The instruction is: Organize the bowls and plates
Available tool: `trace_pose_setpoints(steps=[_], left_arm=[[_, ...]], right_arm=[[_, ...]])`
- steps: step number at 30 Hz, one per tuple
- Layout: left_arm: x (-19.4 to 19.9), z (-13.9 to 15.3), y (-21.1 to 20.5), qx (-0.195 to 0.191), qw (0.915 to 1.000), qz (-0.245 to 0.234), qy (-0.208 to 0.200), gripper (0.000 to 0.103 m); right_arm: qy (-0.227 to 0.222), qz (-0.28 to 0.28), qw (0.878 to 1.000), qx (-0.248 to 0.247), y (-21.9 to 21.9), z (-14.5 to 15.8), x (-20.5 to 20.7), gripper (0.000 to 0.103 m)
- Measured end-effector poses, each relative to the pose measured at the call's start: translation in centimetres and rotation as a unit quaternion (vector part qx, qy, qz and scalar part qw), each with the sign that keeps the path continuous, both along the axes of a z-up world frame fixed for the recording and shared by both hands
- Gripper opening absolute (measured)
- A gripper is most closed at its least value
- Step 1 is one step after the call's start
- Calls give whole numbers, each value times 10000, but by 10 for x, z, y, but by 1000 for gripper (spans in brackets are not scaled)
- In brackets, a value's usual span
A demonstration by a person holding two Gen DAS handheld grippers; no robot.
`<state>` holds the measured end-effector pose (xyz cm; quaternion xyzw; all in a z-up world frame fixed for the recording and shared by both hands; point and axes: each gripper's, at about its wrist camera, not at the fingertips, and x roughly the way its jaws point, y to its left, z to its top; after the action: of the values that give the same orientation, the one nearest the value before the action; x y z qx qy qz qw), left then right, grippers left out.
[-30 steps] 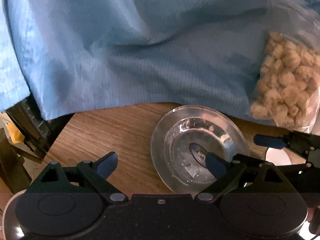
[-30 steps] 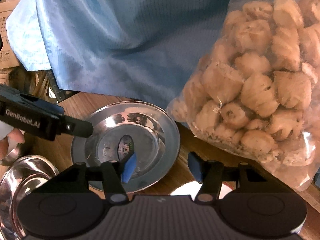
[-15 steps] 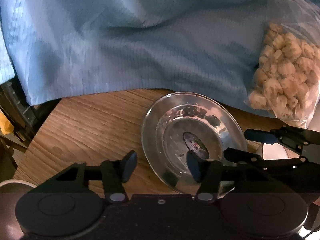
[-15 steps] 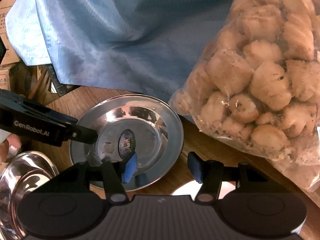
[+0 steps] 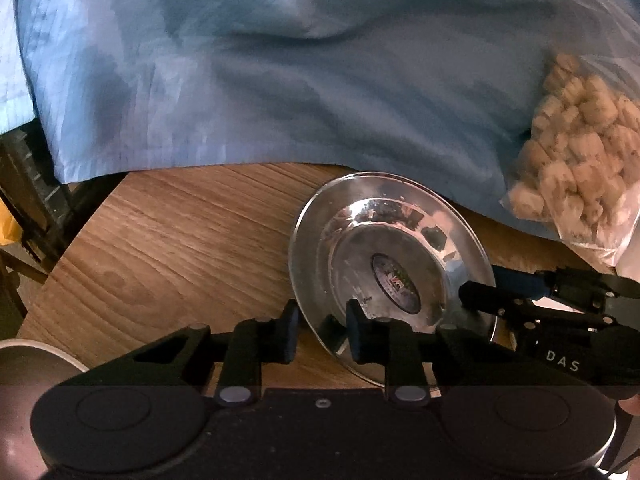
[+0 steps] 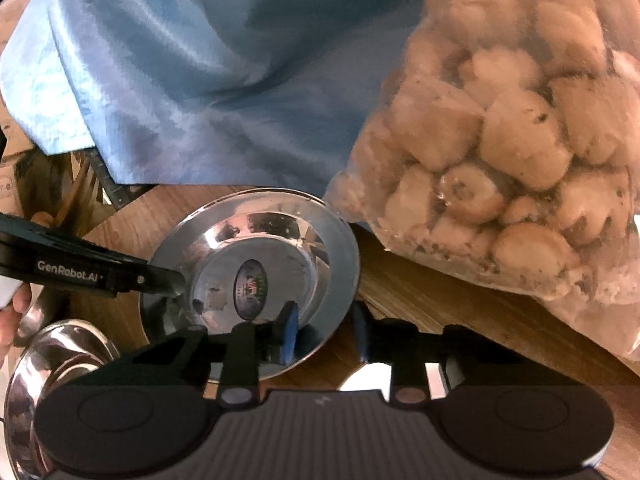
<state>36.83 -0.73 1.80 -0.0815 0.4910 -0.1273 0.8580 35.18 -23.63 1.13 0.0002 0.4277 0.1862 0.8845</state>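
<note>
Steel plate [image 5: 394, 256]: shiny, wide-rimmed, oval sticker at its centre; sits on the wooden tabletop [image 5: 168, 248] near the far edge, just in front of the blue cloth [image 5: 280, 72].

Left gripper [image 5: 318, 332]: jaws have just been closing and now stand narrow, straddling the plate's near-left rim, one finger outside, one inside the dish; whether the pads already press the rim cannot be told.

Right gripper [image 6: 324, 334]: jaws have also just been closing, now narrow, astride the plate's near-right rim; contact likewise unclear.

Second steel bowl [image 6: 52, 360]: at the tabletop's near-left corner in the right wrist view, apart from the plate.

Clear bag of pale dough pieces [image 6: 520, 140]: lies at the far right of the tabletop, partly over the cloth, close beside the plate
</note>
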Motion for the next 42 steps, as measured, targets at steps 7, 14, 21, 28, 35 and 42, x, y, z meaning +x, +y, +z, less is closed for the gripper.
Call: trace_pose_setpoints(steps=[7,14,21,28,35,42], left_arm=[[2,2,2,-63,9999,135,36,23],[-3,10,13,-268,9993,256,13,20],[-16,27,22,-320,9985,331,-280,19],[-39,50,27,-511,9965,427,-501,18],[-67,68,32,-559,9949,461,-705,18],[-92,77,37,-566,9940,428,-832,18]], right_arm=[[43,-91,9999,21,1,0,0,29],[157,-231,9991,323,-1,4,-2,28],[138,-213,9983,524,2,17,-9,28],[-33,-102,9979,642,10,38,-28,28],[-186,36,9978,643,17,57,-49,28],[-246,121,9974,665,17,66,-70,28]])
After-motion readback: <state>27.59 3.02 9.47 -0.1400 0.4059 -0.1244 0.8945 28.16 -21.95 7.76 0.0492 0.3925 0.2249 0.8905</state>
